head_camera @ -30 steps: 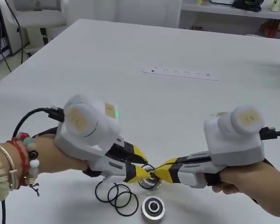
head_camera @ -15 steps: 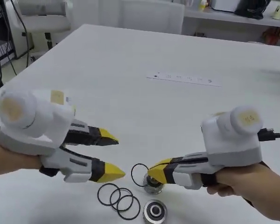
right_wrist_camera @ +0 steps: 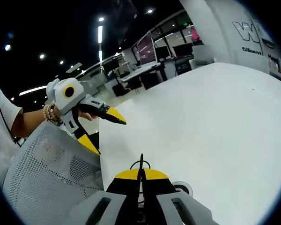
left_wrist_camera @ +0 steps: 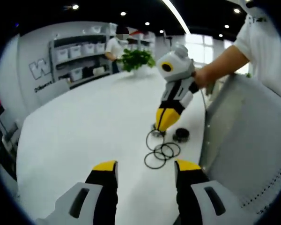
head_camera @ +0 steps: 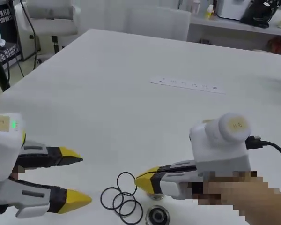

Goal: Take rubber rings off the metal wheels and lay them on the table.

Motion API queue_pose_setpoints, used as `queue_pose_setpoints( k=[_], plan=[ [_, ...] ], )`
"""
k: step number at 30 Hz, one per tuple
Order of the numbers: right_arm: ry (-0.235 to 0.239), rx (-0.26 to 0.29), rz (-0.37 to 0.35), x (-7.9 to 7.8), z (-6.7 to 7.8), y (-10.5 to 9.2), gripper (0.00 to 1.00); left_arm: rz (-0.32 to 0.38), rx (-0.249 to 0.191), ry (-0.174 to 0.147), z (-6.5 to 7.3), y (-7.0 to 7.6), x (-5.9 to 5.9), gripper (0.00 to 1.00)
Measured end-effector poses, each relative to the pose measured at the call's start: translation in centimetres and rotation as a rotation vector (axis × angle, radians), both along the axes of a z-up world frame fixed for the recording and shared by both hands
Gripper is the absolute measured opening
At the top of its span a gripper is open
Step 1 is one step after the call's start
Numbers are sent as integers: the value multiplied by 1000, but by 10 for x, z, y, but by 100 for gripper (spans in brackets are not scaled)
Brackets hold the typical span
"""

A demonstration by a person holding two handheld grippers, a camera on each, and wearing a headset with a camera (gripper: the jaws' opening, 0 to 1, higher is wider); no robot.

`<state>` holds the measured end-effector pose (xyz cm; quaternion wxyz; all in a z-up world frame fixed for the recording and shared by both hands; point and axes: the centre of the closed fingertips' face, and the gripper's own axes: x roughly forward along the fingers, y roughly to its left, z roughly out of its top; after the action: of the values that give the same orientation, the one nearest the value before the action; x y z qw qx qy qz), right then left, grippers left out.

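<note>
Pinching rubber ring [head_camera: 126, 173], right tool [head_camera: 138, 180], wall W [right_wrist_camera: 246, 31]

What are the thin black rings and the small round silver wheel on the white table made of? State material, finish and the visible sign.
The thin black rings look like rubber with a matt finish: wire-thin loops lying flat and overlapping, with no glint. The small round silver wheel is probably metal with a shiny finish: a bright rim around a dark centre.

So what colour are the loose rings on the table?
Black rings, clearest in head view.
</note>
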<state>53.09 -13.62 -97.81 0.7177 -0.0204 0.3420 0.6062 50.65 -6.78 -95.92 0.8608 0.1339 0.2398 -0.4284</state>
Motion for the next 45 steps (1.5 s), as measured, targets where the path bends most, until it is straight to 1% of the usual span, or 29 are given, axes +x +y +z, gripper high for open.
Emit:
queue_pose_setpoints(
  k=[3,5,10,13,18,20,21,24,25,28,32,34,38,45],
  plan=[
    [14,3,23,-8,-1,6,0,29,2,5,-3,7,-3,49],
    [20,6,35,-12,-1,10,0,48,-10,7,-4,9,-4,49],
    [53,16,65,-25,-1,16,0,82,-28,18,-9,12,-10,50],
    [72,-5,93,-33,-8,17,0,83,-22,28,-13,12,-14,50],
    [69,-47,112,-40,-21,14,0,104,-35,35,-14,14,-15,50],
    [39,-78,102,-36,-27,11,0,109,-38,37,-14,13,-15,51],
    [32,-79,103,-35,-28,11,0,109,-36,37,-15,13,-16,52],
    [19,-100,91,-31,-31,8,0,114,-37,37,-15,14,-16,52],
    [16,-100,89,-31,-31,8,0,115,-38,37,-15,14,-16,52],
    [25,-106,82,-29,-32,6,0,121,-42,37,-15,15,-16,52],
    [-4,-121,80,-26,-34,3,1,117,-37,36,-14,14,-17,53],
    [-9,-125,79,-25,-34,1,2,119,-37,36,-14,14,-16,53],
    [-16,-122,63,-20,-31,-4,4,122,-38,33,-12,15,-16,54],
    [-46,-107,39,-12,-17,-16,5,128,-42,21,-7,15,-16,55]
  ],
)
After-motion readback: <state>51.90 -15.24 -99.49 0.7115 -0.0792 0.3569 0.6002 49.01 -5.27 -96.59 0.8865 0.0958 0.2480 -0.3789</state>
